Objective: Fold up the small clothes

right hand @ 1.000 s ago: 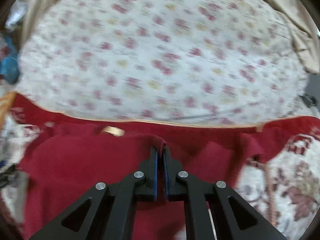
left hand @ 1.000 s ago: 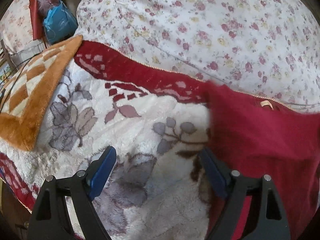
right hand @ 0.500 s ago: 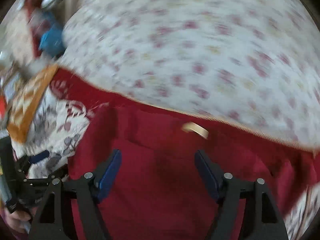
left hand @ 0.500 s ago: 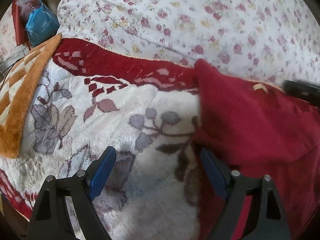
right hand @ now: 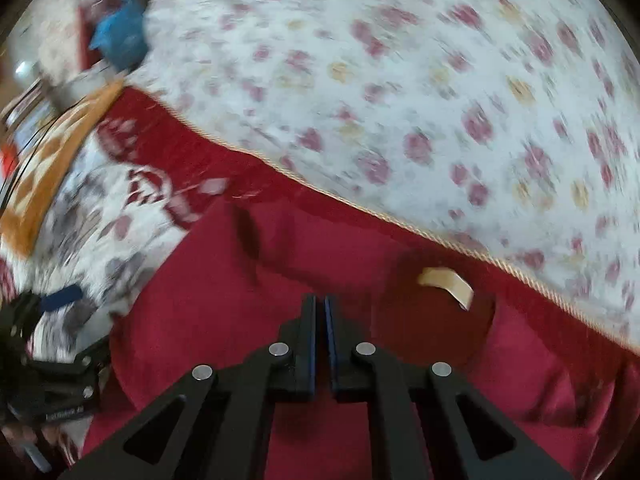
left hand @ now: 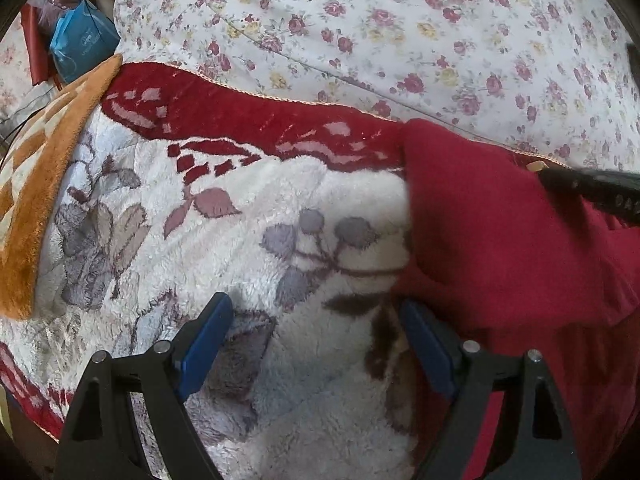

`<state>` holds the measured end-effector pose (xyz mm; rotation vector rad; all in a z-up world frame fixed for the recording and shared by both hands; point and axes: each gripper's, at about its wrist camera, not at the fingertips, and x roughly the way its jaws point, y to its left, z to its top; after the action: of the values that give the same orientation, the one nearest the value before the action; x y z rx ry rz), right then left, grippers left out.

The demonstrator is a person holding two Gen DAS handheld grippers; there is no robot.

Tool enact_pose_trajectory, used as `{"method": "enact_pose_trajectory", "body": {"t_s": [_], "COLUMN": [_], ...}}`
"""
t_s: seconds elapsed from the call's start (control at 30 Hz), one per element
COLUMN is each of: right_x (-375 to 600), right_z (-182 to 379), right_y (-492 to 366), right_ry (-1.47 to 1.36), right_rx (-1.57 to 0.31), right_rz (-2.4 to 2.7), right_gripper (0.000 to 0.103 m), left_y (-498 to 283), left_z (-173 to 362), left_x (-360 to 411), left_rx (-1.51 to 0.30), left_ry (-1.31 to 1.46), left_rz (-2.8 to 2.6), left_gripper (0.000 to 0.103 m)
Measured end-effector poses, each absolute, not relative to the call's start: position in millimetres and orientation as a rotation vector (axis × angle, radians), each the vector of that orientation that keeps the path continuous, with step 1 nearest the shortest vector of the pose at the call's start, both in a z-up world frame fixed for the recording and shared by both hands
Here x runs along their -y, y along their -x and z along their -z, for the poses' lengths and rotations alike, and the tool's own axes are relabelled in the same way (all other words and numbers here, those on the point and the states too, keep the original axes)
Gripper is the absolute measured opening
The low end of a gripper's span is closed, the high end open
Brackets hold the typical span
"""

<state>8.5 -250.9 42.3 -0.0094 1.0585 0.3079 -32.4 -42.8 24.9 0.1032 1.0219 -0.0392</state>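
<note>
Left fingers (left hand: 316,344) spread wide, empty; right fingers (right hand: 320,312) pressed together above red garment (right hand: 224,304).

A floral quilt (left hand: 400,32) lies beyond the fleece blanket (left hand: 248,240); an orange rug (left hand: 36,200) and blue bag (left hand: 80,46) sit to the blanket's left.

One dark red knit garment (left hand: 500,240) lies on one fluffy white blanket with grey flowers and a red border (left hand: 248,248), beside one white quilt printed with small roses (left hand: 400,32). There is one orange-and-cream checked plush blanket (left hand: 36,184), one blue plastic bag (left hand: 80,50) and two black two-finger grippers with blue pads: left (left hand: 316,344), right (right hand: 320,312).
</note>
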Motion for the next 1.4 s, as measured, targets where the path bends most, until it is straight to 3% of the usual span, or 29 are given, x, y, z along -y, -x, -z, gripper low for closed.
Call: {"method": "enact_pose_trajectory", "body": {"t_s": [0.07,0.1,0.13,0.2,0.5,0.63,0.7,0.83,0.97,1.17,1.23,1.4], "right_x": [250,250,249,243,168,181,202,264,335,430,464,558], "right_z": [-43,-47,-53,-64,-15,-30,-44,-72,-81,-78,-83,-71], "right_y": [-6,-5,-3,-3,-33,-24,-6,44,83,124,137,143], "right_ry": [0.0,0.005,0.009,-0.027,-0.003,-0.046,-0.058,-0.018,-0.047,-0.282,-0.329,-0.518], "right_rx": [-1.058,-1.039,-1.017,-0.981,-1.059,-1.055,-1.052,-0.982,-0.966,-0.959,-0.923,-0.883], "right_rz": [-0.306,-0.295,-0.277,-0.295,-0.359,-0.37,-0.358,-0.197,-0.035,0.121,0.22,0.427], "right_gripper": [0.007,0.014,0.032,0.049,0.043,0.045,0.049,0.069,0.069,0.069,0.079,0.085], "left_y": [36,37,39,41,31,27,28,33,40,37,36,33], "left_z": [-29,-32,-37,-45,-42,-33,-33,-43,-56,-38,-32,-33], "left_x": [39,37,34,29,41,50,51,46,53,74,76,72], "left_rx": [-1.017,-1.011,-0.997,-0.968,-0.967,-0.982,-0.978,-0.931,-0.867,-0.934,-0.945,-0.946], "left_ry": [-0.087,-0.08,-0.068,-0.036,-0.004,-0.062,-0.071,-0.046,-0.029,-0.082,-0.092,-0.059], "left_rz": [0.044,0.044,0.042,0.041,0.089,0.088,0.085,0.08,0.132,0.186,0.18,0.179], "left_gripper": [0.085,0.085,0.085,0.085,0.085,0.085,0.085,0.085,0.085,0.085,0.085,0.085]}}
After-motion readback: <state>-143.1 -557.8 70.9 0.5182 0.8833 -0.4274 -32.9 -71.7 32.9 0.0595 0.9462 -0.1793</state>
